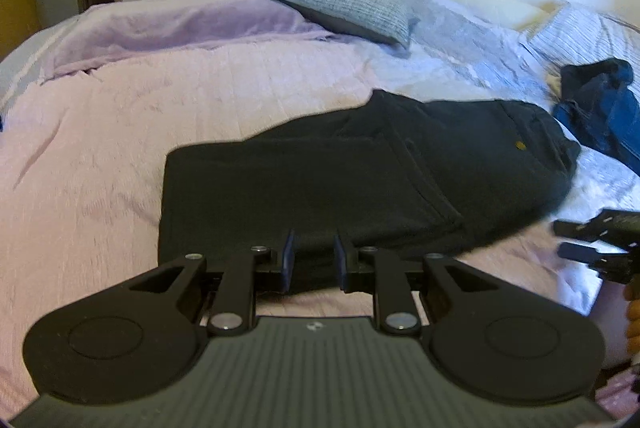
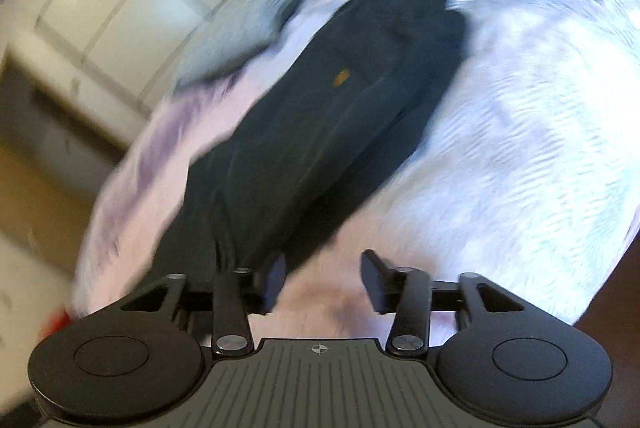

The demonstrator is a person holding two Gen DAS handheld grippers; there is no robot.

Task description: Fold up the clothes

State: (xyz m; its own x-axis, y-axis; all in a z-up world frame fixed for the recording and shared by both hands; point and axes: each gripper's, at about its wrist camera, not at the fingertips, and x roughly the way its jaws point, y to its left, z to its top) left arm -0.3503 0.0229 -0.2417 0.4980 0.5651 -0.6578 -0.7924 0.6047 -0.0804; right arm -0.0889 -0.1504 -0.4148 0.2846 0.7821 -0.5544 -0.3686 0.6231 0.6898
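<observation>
Black folded trousers [image 1: 320, 180] lie flat on the pink bedspread [image 1: 100, 148]; my left gripper [image 1: 314, 260] hangs narrow and empty, my right gripper [image 2: 324, 276] wide and empty beside them.

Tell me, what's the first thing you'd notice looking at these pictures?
The dark trousers, folded and lying flat in the middle of the pink bedspread. Next, a crumpled blue garment at the right edge of the bed, and a grey pillow further back.
</observation>
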